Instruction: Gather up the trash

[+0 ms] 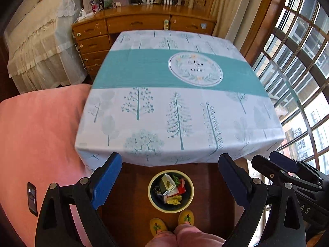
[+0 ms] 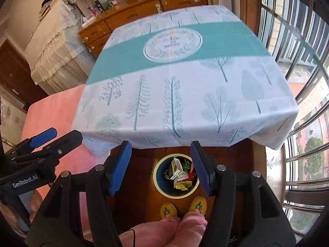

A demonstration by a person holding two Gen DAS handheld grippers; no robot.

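My left gripper [image 1: 170,183] and right gripper [image 2: 161,168] both hang with fingers spread and nothing between them, side by side above the floor [image 1: 131,197]. Straight below, the trash bin [image 1: 190,200] stands on the wood floor just off the table's [image 1: 174,111] near edge, with wrappers and a small carton [image 1: 167,183] inside. My slippers [image 1: 157,225] sit just beside its rim. A pink bed [image 1: 41,135] flanks the left, window bars [image 2: 304,160] the right; the cloth-covered tabletop is bare.

Table [image 1: 176,111] edge overhangs bin [image 1: 153,202] — floor beside open.
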